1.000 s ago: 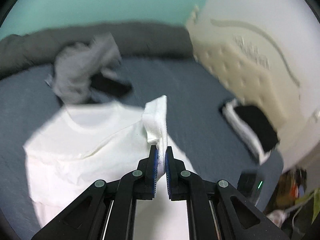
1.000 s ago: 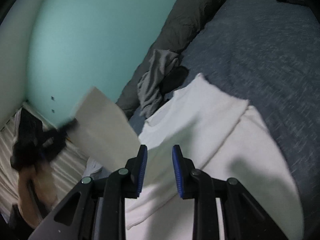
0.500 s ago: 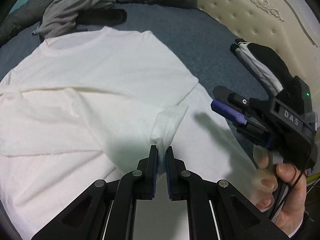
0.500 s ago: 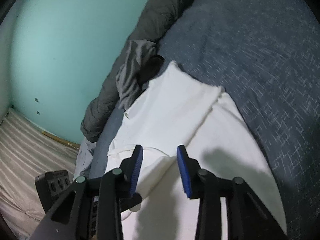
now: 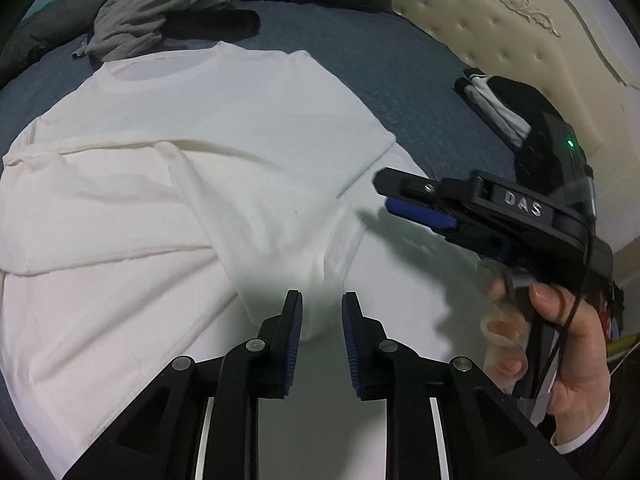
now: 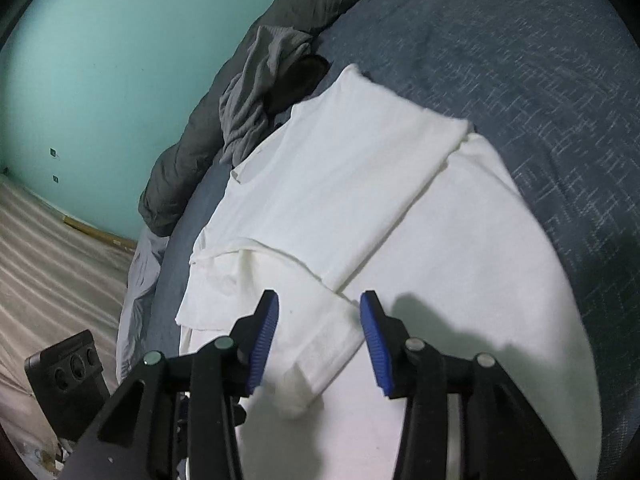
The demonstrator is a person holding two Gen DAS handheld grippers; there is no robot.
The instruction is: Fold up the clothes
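A white T-shirt [image 5: 208, 152] lies flat on the blue bed cover, collar at the far end, with both sides folded in over the middle. It also shows in the right wrist view [image 6: 360, 184]. My left gripper [image 5: 322, 316] is open just above the folded sleeve [image 5: 320, 248], holding nothing. My right gripper [image 6: 318, 320] is open and empty above the same sleeve [image 6: 324, 344]. The right gripper [image 5: 424, 210] also shows in the left wrist view, held in a hand at the right.
A crumpled grey garment [image 5: 152, 12] and a dark item [image 5: 224, 26] lie beyond the collar. A dark grey duvet [image 6: 224, 92] runs along the bed's far edge. Folded black and white clothes [image 5: 500, 104] lie near the cream headboard [image 5: 520, 36]. The blue bed cover [image 6: 500, 60] spreads to the right.
My left gripper has opened and let go of the sleeve, which now lies folded on the shirt. My right gripper has opened wider and come in over the shirt.
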